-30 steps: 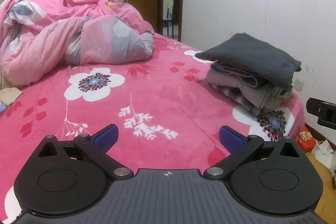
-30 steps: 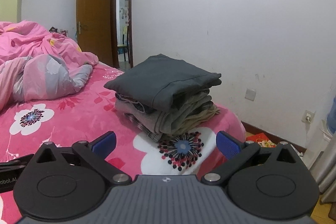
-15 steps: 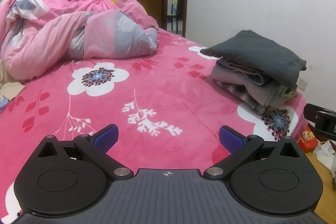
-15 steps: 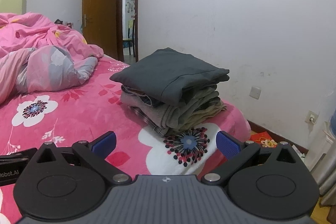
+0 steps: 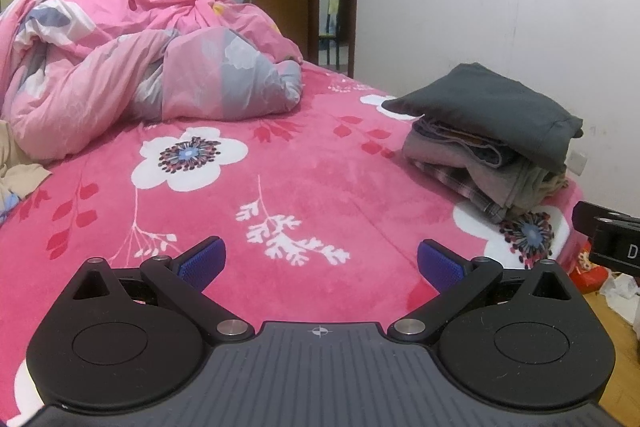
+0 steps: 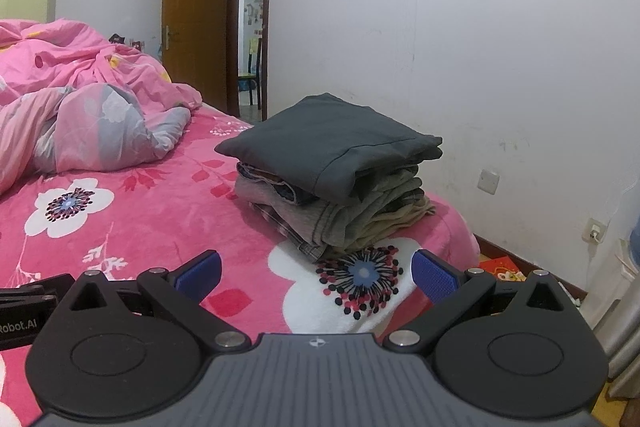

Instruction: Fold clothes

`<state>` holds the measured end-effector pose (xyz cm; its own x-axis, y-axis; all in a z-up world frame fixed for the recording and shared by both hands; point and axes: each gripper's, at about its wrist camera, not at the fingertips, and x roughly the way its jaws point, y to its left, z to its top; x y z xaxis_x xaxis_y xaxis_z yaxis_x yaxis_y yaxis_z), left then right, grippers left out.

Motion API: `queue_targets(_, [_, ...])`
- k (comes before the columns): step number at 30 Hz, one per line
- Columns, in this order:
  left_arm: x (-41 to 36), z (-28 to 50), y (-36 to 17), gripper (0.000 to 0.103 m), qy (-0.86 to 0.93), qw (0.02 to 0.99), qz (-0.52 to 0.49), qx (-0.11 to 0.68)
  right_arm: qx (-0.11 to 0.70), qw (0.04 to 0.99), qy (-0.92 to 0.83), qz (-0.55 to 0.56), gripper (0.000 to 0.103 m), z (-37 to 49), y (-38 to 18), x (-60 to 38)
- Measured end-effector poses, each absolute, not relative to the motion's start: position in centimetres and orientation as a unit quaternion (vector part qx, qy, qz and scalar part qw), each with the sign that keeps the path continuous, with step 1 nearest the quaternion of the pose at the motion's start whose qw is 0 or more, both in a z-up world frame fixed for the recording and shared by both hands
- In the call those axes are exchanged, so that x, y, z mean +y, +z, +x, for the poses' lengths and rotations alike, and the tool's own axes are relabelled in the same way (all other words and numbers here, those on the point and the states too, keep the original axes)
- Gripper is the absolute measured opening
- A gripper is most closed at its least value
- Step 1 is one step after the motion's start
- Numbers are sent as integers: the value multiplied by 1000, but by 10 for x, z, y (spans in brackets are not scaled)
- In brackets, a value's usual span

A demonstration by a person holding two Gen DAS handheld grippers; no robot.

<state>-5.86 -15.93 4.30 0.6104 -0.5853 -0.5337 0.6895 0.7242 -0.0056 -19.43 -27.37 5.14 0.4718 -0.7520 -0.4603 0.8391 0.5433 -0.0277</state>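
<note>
left gripper (image 5: 319,261), right gripper (image 6: 316,277): jaws wide, empty | we hover over the bed (image 5: 304,195) | risk: nudging the folded stack (image 6: 336,171) (near the edge) topples it

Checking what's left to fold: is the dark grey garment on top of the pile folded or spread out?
Folded. The dark grey garment lies as a compact doubled rectangle, squared atop the pile of folded clothes.

Pink floral bed (image 5: 304,187), with rumpled quilt (image 5: 152,79), folded clothes stack (image 6: 336,171), perhaps beige cloth (image 5: 16,171).
</note>
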Motion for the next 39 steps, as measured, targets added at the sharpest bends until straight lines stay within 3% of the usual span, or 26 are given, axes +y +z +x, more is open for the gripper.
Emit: queue_targets(39, [-158, -58, 42, 103, -359, 890, 100, 263, 221, 847, -471, 113, 103, -194, 47, -278])
